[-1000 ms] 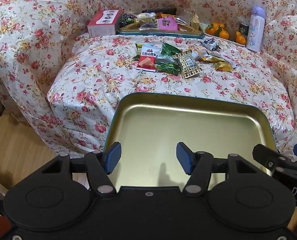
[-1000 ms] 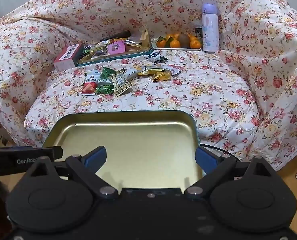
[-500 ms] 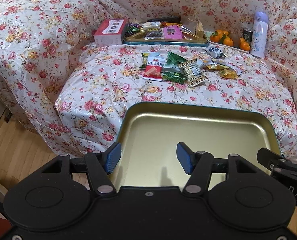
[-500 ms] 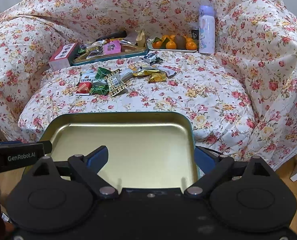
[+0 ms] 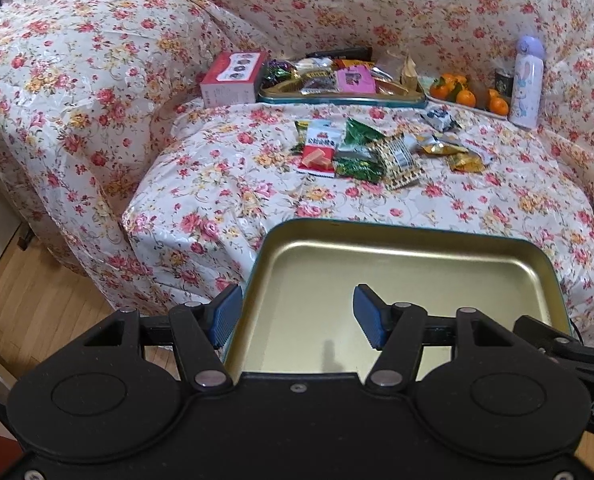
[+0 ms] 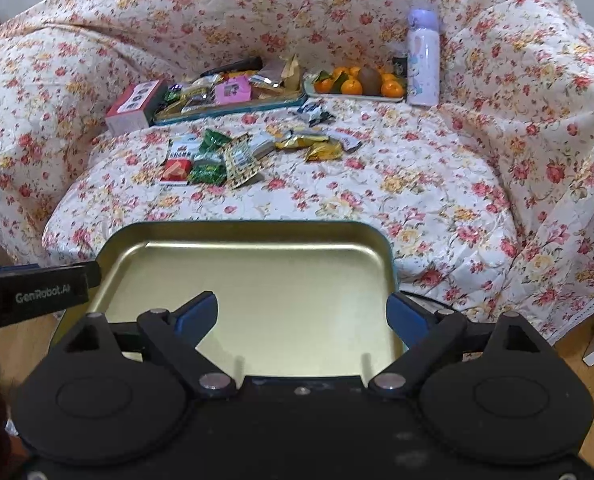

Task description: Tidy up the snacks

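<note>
An empty gold tin tray [image 5: 409, 276] [image 6: 257, 276] with a teal rim is held in the air in front of the sofa. My left gripper [image 5: 297, 316] straddles its left rim, one finger outside and one inside. My right gripper [image 6: 303, 316] straddles its right rim the same way. Both jaws stand apart around the rim. Loose snack packets [image 5: 361, 152] [image 6: 217, 160] lie on the floral seat cushion. A second tin tray [image 5: 341, 96] [image 6: 233, 108] full of snacks sits at the back of the seat.
A pink box [image 5: 233, 80] lies left of the full tray. A tray of oranges [image 5: 465, 96] [image 6: 357, 84] and a lilac bottle [image 5: 529, 80] [image 6: 423, 68] stand at the back right. Wooden floor [image 5: 37, 304] is at the lower left.
Both grippers and the empty tray have drawn back and up from the sofa; the seat and snacks look farther away. The jaws have not changed.
</note>
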